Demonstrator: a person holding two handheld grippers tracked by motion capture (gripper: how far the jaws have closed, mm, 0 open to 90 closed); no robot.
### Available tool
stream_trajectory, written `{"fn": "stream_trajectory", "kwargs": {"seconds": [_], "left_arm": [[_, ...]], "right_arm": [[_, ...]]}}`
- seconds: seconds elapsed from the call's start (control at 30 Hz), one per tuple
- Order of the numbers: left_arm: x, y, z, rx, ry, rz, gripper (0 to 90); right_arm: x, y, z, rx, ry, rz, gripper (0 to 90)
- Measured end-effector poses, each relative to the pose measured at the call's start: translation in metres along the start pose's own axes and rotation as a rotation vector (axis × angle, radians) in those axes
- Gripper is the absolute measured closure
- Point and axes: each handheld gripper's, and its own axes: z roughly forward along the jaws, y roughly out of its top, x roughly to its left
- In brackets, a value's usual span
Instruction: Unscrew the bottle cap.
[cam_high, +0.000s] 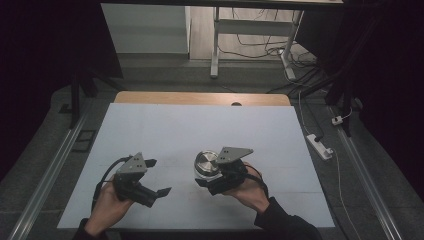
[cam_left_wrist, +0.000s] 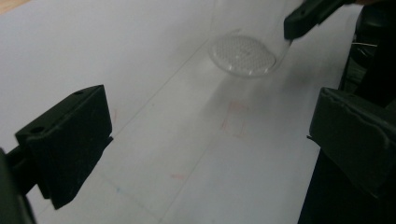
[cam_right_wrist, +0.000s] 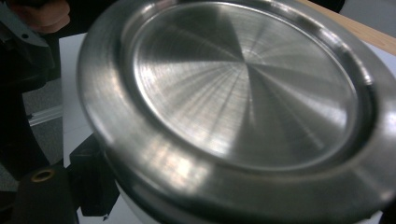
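A clear jar (cam_high: 205, 172) with a brushed steel lid (cam_high: 206, 162) is at the middle front of the white-covered table (cam_high: 200, 125). My right gripper (cam_high: 210, 176) is shut on the jar from the near right side. In the right gripper view the lid (cam_right_wrist: 243, 88) looms very close, with one black finger (cam_right_wrist: 88, 186) beside it at the lower left. The left gripper view shows the jar's dimpled clear base (cam_left_wrist: 243, 56) down at the sheet. My left gripper (cam_high: 157, 176) is open to the jar's left, and nothing lies between its jaws (cam_left_wrist: 210, 144).
The table's wooden far edge (cam_high: 200, 97) shows beyond the white sheet. A white power strip (cam_high: 320, 146) and cables lie on the floor to the right. Faint red marks (cam_left_wrist: 236, 119) are on the sheet near the jar.
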Motion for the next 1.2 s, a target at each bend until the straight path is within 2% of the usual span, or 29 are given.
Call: {"fn": "stream_trajectory", "kwargs": {"seconds": [0.13,0.3,0.33,0.37,0.57,0.73,0.83,0.97,1.1,1.2], "left_arm": [[0.000,0.016,0.005,-0.005,-0.013,0.036,0.0],[0.001,0.036,0.012,-0.027,-0.065,0.089,0.0],[0.001,0.036,0.012,-0.027,-0.065,0.089,0.0],[0.002,0.043,0.016,-0.031,-0.091,0.119,0.0],[0.004,0.059,0.029,-0.037,-0.202,0.197,0.0],[0.005,0.067,0.039,-0.063,-0.341,0.222,1.3],[0.005,0.070,0.044,-0.062,-0.407,0.247,3.6],[0.001,0.074,0.051,-0.031,-0.421,0.283,6.6],[-0.002,0.077,0.054,-0.019,-0.448,0.303,13.7],[-0.003,0.078,0.054,-0.018,-0.435,0.305,18.5]], "right_arm": [[0.001,0.000,0.000,-0.002,0.006,-0.005,14.2],[0.002,0.000,0.000,-0.004,0.021,-0.016,14.3],[0.002,0.000,0.000,-0.004,0.024,-0.020,14.3],[0.003,0.000,0.000,-0.004,0.030,-0.026,14.3],[0.006,0.000,0.002,-0.004,0.066,-0.046,14.3],[0.007,0.000,0.003,-0.002,0.107,-0.054,14.3],[0.008,-0.001,0.003,0.000,0.144,-0.066,14.3],[0.013,0.000,0.004,0.007,0.180,-0.084,14.3],[0.015,0.000,0.005,0.012,0.197,-0.107,14.3],[0.015,0.000,0.005,0.017,0.195,-0.116,14.3]]}}
